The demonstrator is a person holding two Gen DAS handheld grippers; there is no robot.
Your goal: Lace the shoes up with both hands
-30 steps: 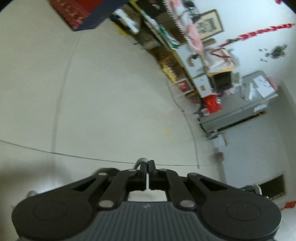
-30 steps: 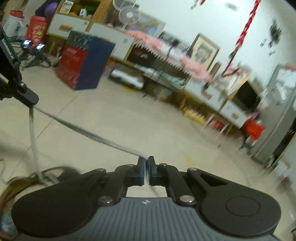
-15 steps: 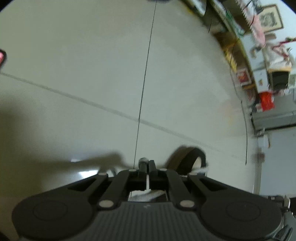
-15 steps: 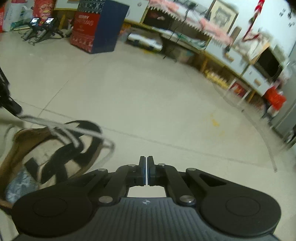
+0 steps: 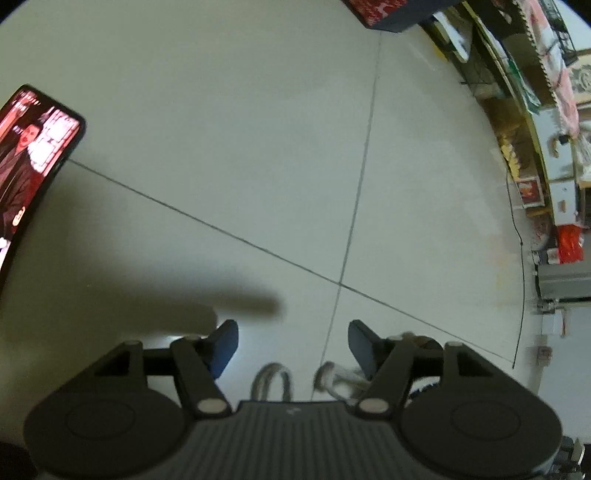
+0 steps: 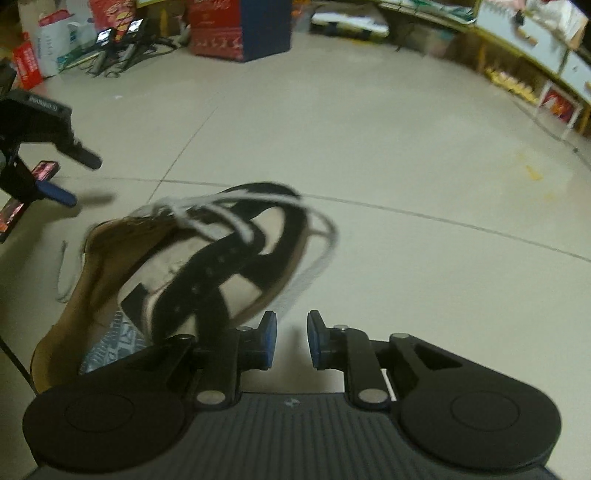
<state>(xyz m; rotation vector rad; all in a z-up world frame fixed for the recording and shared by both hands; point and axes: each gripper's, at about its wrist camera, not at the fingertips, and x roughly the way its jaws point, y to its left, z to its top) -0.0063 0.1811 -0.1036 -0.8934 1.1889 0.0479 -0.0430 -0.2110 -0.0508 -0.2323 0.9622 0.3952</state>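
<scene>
A tan shoe (image 6: pixel 110 258) with black straps lies on the floor at the left of the right wrist view, its white lace (image 6: pixel 221 214) looped loosely over the top and trailing off the right side. My right gripper (image 6: pixel 291 341) stands open just right of the shoe, nothing between its blue pads. My left gripper (image 6: pixel 70 177) shows at the far left of that view, open, left of the shoe. In the left wrist view the left gripper (image 5: pixel 293 339) is wide open over bare floor, with white lace loops (image 5: pixel 273 380) lying slack below it.
A phone (image 5: pixel 33 158) with a lit red screen lies on the floor at left. A red and blue box (image 6: pixel 240 29) and tripods (image 6: pixel 122 48) stand at the back. Low shelves (image 6: pixel 535 62) run along the right wall.
Both grippers were shut on the lace ends and pulling them taut; now both have opened and let go. The lace has fallen slack over the shoe. The left gripper has tilted down toward the floor.
</scene>
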